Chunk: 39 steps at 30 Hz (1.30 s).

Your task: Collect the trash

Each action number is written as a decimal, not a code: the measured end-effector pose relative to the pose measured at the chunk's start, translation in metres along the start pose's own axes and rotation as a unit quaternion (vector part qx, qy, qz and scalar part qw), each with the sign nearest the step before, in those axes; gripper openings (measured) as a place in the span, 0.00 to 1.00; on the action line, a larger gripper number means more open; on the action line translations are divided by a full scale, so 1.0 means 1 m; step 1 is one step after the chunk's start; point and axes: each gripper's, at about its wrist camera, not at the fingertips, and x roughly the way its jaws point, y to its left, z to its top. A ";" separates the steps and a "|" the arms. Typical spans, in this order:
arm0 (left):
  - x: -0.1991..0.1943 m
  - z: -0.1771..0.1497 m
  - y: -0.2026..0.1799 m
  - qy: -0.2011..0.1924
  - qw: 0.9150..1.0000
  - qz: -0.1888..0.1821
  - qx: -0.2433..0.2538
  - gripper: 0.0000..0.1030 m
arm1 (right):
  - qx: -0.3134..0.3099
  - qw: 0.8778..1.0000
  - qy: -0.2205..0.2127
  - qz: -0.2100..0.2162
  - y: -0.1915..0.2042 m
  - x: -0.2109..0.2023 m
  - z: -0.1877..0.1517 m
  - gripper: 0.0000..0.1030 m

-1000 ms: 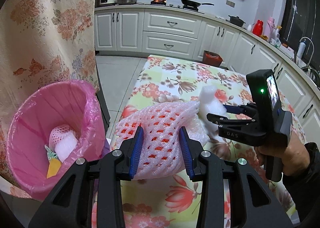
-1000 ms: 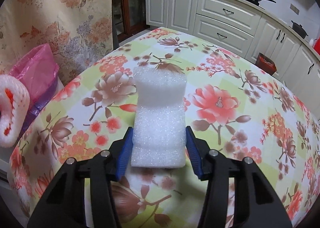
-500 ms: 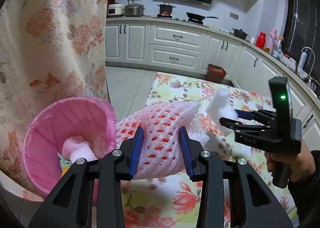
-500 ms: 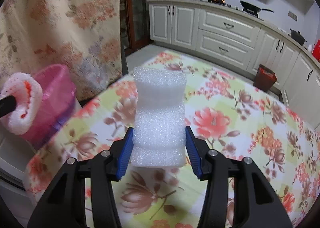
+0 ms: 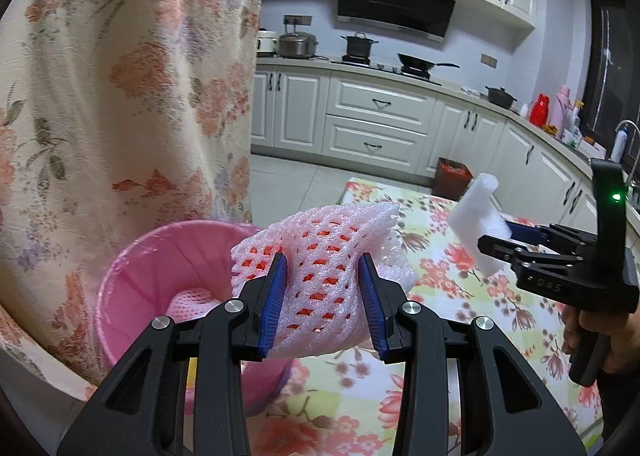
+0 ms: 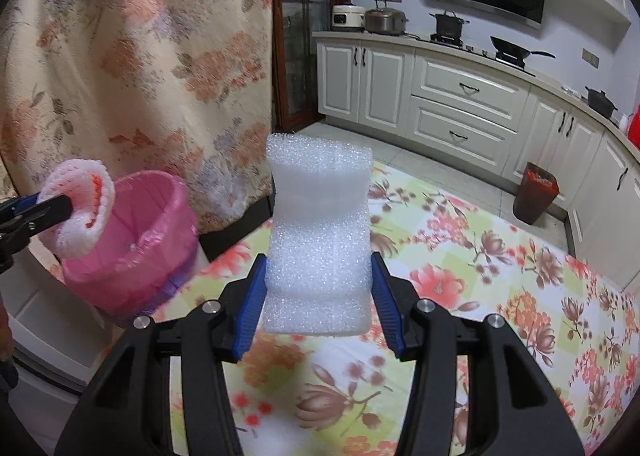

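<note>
Left wrist view shows the left gripper (image 5: 323, 296) pinching a pink foam net (image 5: 320, 256) between its blue pads, the net bulging out above and below them. It hangs just beside the rim of the pink bin (image 5: 160, 256), which is lined with a pink bag and stands off the edge of the tabletop (image 5: 440, 284) against a flowered curtain (image 5: 120, 95). At least one pale foam net already lies inside the bin, so part of the collecting looks done.

To the right in the same view, the right gripper (image 5: 496, 240) holds a white foam block (image 5: 476, 211) clear above the flowered cloth, with a hand (image 5: 596, 332) on its handle. From the right wrist view, the pads are pressed against both sides of the block, which stands upright between them, and the bin sits well off to the left, with the net near its rim.

Judging by this, both pieces are lifted but neither is dropped yet. What remains is to bring each over the bin's mouth and let go, the net first as it is closer. No other trash shows on the visible tabletop.
</note>
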 end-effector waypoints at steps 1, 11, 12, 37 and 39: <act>-0.003 0.001 0.004 -0.003 1.000 0.004 -0.003 0.35 | -0.003 1.000 -0.003 0.004 0.006 -0.002 0.004 0.48; -0.023 0.015 0.060 -0.018 0.998 0.050 -0.035 0.35 | -0.046 0.997 -0.023 0.060 0.085 -0.006 0.041 0.48; -0.025 0.015 0.066 -0.018 0.998 0.055 -0.040 0.35 | -0.049 0.996 -0.024 0.066 0.094 -0.005 0.045 0.48; -0.023 0.019 0.141 -0.001 0.990 0.106 -0.087 0.74 | -0.090 0.989 -0.008 0.120 0.185 0.049 0.080 0.76; -0.029 0.016 0.139 0.000 0.990 0.107 -0.089 0.76 | -0.083 0.990 -0.012 0.112 0.178 0.044 0.077 0.79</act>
